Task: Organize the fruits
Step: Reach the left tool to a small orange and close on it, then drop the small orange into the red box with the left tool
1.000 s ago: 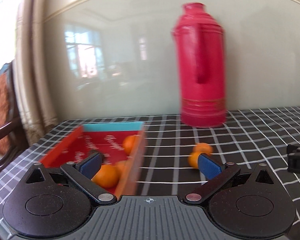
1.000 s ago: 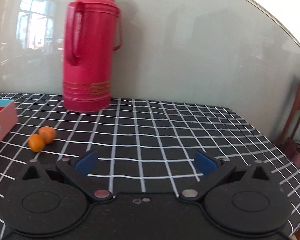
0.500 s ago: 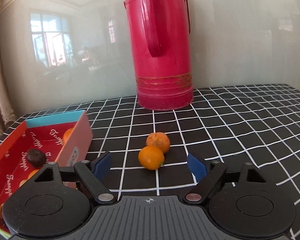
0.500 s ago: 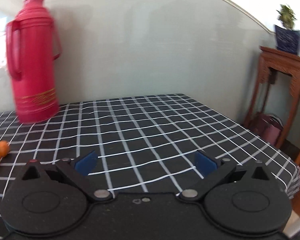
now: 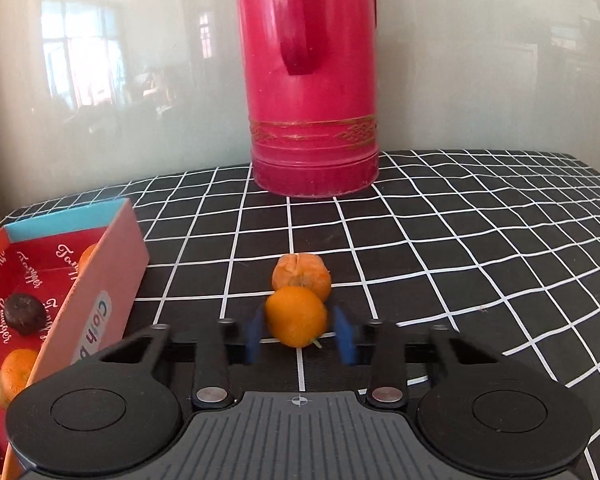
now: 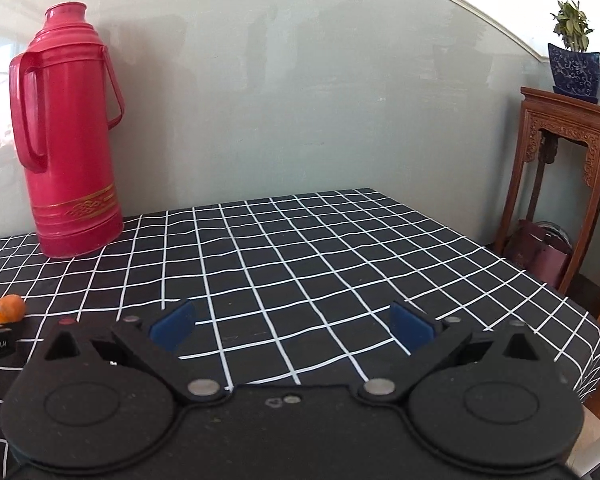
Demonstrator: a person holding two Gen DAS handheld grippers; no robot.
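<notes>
In the left wrist view my left gripper (image 5: 298, 336) has its blue pads close on either side of a smooth orange (image 5: 296, 316) on the checked cloth; the pads are blurred by motion. A second, wrinkled orange (image 5: 301, 274) touches it just behind. To the left stands a red cardboard box (image 5: 100, 276) holding oranges and dark fruits (image 5: 25, 314). In the right wrist view my right gripper (image 6: 292, 326) is open and empty above the cloth; both oranges (image 6: 9, 309) and part of the left gripper show at its far left.
A tall red thermos (image 5: 310, 80) stands at the back by the glossy wall, also in the right wrist view (image 6: 70, 152). The black-and-white checked table (image 6: 340, 264) ends at the right, where a carved wooden stand (image 6: 562, 184) carries a potted plant (image 6: 574, 56).
My left gripper moved forward onto the near orange and its jaws narrowed around it. The right gripper swung a little and stayed open.
</notes>
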